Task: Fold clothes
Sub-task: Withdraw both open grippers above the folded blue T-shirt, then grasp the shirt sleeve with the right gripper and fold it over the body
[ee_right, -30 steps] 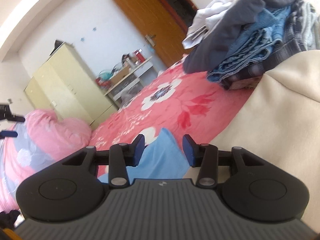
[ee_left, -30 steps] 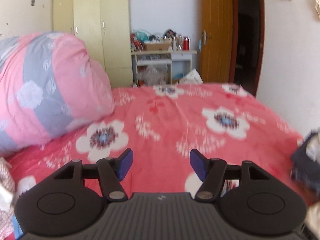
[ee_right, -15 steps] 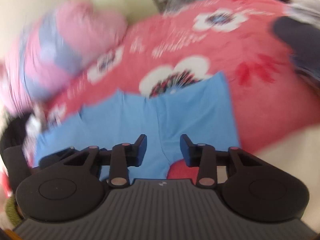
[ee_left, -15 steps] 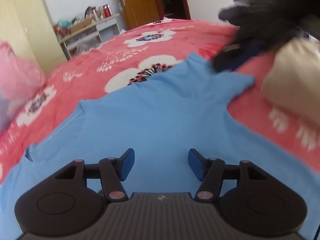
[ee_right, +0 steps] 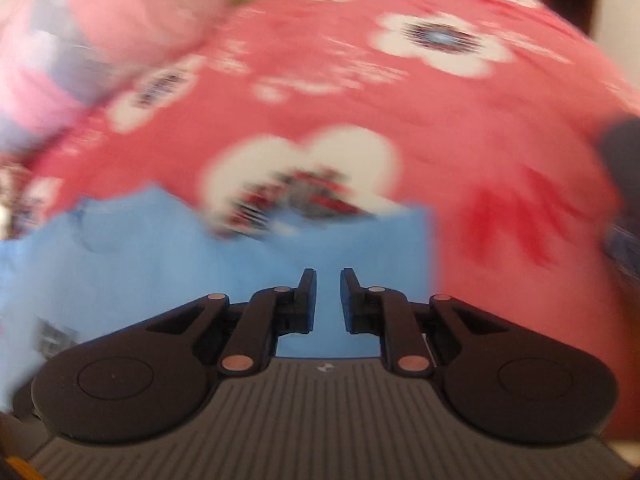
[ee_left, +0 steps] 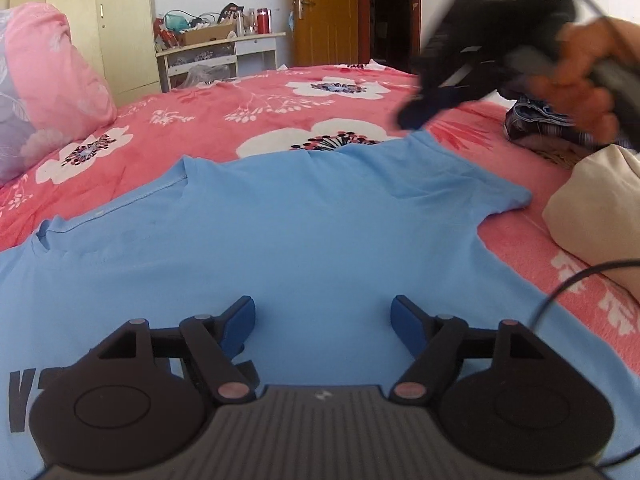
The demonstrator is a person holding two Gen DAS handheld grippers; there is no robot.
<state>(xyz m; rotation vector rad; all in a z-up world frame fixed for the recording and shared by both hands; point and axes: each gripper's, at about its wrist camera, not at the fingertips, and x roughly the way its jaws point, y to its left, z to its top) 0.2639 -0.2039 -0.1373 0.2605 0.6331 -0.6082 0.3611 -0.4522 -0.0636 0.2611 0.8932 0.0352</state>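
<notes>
1. The light blue T-shirt [ee_left: 304,232] lies spread flat on the floral red bedspread [ee_left: 248,112], collar toward the far side, its black print near the left gripper [ee_left: 323,322].
2. Judged step: positioning for the first fold. The left gripper's jaws have just been opening and stand spread over the cloth, pinching nothing.
3. The right gripper [ee_right: 328,296], at the far sleeve, has just been closing; a narrow gap remains, nothing between.
4. Next, each needs a sleeve edge.
5. A cream garment [ee_left: 592,200] and a dark clothes pile [ee_left: 536,120] crowd the right side; a pink pillow [ee_left: 44,92] sits left.
</notes>
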